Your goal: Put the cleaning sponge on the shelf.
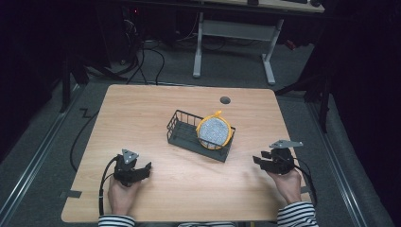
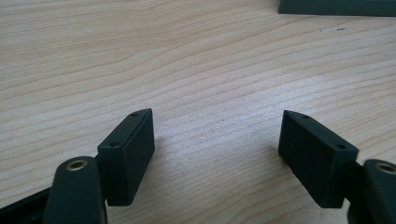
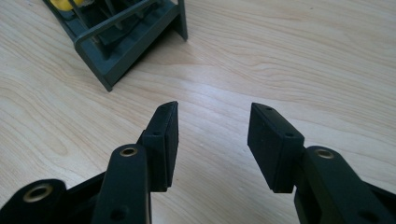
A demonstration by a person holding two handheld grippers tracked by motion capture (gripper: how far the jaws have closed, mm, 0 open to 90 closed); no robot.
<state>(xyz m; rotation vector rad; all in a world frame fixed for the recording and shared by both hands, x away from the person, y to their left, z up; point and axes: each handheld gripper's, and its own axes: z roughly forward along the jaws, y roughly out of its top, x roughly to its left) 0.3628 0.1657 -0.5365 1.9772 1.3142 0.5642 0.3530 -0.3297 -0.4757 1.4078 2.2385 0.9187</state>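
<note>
Down near the front edge of the table (image 1: 142, 101), the left gripper (image 1: 142, 171) is resting low over the wood toward the front left corner, its jaws standing wide apart with nothing but bare grain between them in the left gripper view (image 2: 217, 135). A hand (image 1: 120, 194) in a striped sleeve is holding it from behind, a cable trailing off it to the left. Toward the front right corner, the right gripper (image 1: 261, 162) is sitting in the other hand (image 1: 288, 184), its jaws likewise spread and pinching nothing; in the right gripper view (image 3: 212, 140) they are pointing across open wood at the near corner of the wire basket (image 3: 116, 70). That dark wire basket (image 1: 182, 130) is standing near the middle of the table, between the two grippers and farther back, well apart from both. A round grey disc with a yellow rim (image 1: 213, 132) is leaning upright in the basket's right end, rising above its top rail. Behind it, close to the back edge, a small dark round hole (image 1: 225, 100) is showing in the tabletop.
</note>
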